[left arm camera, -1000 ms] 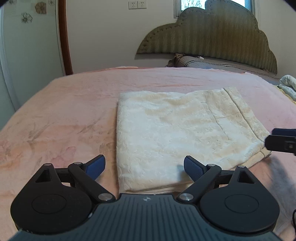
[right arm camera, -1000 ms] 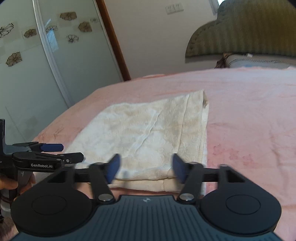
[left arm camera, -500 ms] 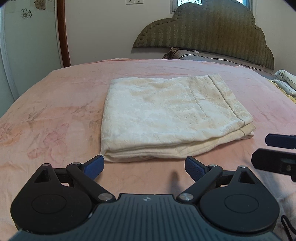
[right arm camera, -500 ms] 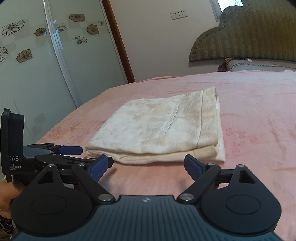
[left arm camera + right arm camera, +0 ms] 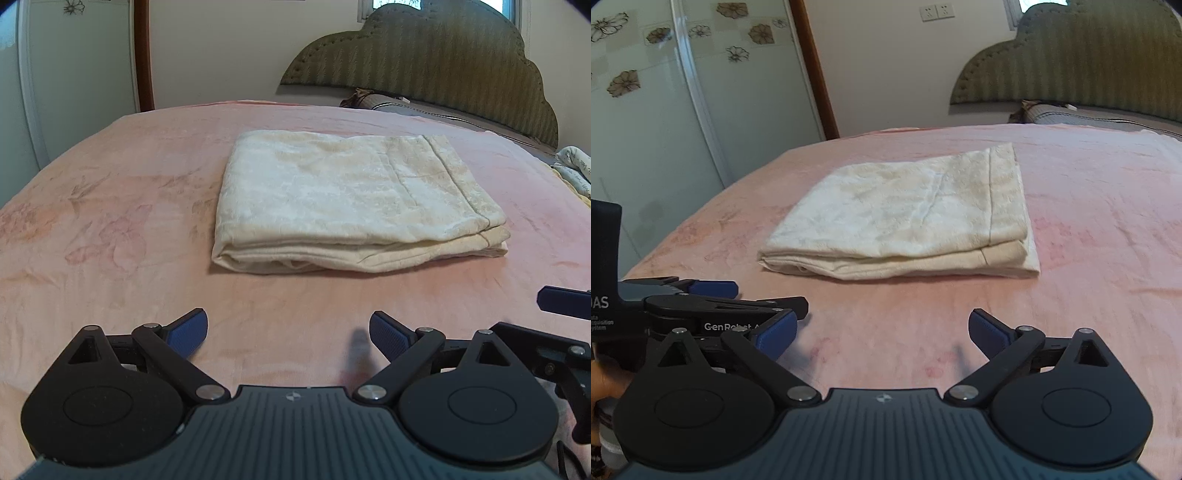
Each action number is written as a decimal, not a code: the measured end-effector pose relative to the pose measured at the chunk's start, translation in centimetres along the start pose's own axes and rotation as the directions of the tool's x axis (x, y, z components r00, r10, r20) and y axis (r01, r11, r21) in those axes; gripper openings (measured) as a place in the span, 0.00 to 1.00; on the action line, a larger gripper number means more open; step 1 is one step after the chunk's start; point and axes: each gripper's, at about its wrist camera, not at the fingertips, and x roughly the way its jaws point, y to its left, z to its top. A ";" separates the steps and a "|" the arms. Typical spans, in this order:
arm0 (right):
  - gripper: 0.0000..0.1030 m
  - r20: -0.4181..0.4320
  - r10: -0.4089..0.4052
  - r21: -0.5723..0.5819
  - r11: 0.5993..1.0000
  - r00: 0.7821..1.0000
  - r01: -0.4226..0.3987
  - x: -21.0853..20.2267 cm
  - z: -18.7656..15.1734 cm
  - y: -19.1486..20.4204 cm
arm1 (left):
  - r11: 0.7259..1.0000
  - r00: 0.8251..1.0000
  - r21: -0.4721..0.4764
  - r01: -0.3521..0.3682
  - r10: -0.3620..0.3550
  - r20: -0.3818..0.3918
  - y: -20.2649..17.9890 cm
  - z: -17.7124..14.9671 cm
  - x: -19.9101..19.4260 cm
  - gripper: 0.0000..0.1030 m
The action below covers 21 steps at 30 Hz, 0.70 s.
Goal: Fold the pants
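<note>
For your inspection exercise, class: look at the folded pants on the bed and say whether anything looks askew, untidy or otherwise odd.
Only a small flaw: the folded pants lie flat on the pink bedspread, but at the near right corner the lower layers stick out past the top layer, so the edges are not flush. Nothing spilled or damaged.

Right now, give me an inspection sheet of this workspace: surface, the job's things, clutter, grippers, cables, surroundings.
Surface: pink bedspread with a faint flower print, mostly smooth.
Job's things: cream pants folded into a flat stacked rectangle, lying alone mid-bed, nothing touching them.
Clutter: a patterned cloth at the bed's right edge; a grey pillow by the headboard.
Grippers: left gripper open and empty, short of the pants; right gripper open and empty, its jaws having just been opening with nothing between them.
Cables: a thin dark cord low at the right of the left wrist view.
Surroundings: green padded headboard, wall sockets, flowered glass door.
</note>
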 end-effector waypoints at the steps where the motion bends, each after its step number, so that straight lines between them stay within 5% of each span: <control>1: 0.97 0.004 -0.018 0.002 1.000 1.000 0.018 0.1 -0.3 0.2 | 1.000 1.000 -0.005 -0.008 0.008 0.001 0.0 -0.3 0.1 0.94; 8: 0.98 0.021 -0.201 -0.069 0.977 0.979 0.202 1.3 -2.3 1.8 | 0.999 0.999 0.000 -0.034 0.034 0.024 0.0 -1.3 0.5 0.99; 21: 0.98 0.002 -0.208 -0.034 0.978 0.978 0.208 2.4 -3.3 1.3 | 0.998 0.999 0.038 -0.047 0.046 0.027 -0.4 -1.5 0.6 1.00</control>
